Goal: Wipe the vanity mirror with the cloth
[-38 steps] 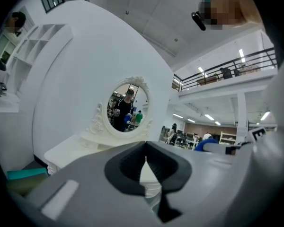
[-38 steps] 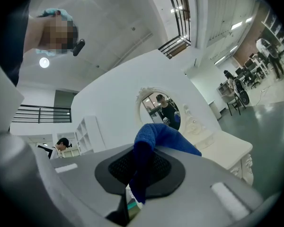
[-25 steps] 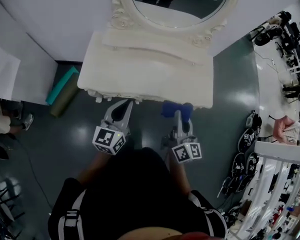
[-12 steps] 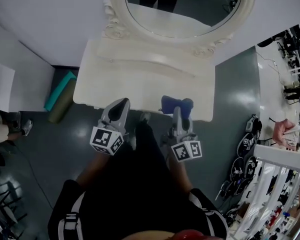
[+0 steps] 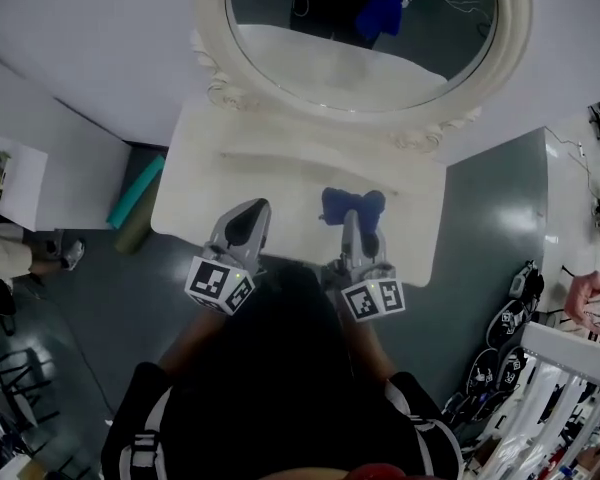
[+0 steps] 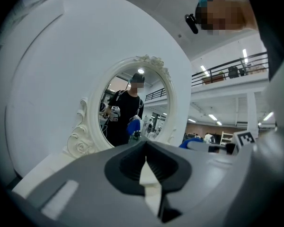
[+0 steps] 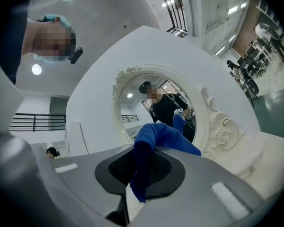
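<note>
I note my right gripper point(image 5: 351, 230) pinching the blue cloth point(image 5: 353, 205) between its jaws, above the white vanity top point(image 5: 280, 173) and clear of the oval mirror point(image 5: 310, 58). My left gripper point(image 5: 246, 224) hovers beside it, jaws pressed together on nothing.

Bright overhead lighting; fisheye edges dark, curved.

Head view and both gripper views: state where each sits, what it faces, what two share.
Head view: on the head, facing down at the vanity table; torso, left tongs, right tongs.
Left gripper view: on the left tongs, facing the vanity mirror; shut, empty jaws.
Right gripper view: on the right tongs, facing the mirror; jaws gripping blue cloth.
Gripper views share the mirror.
</note>
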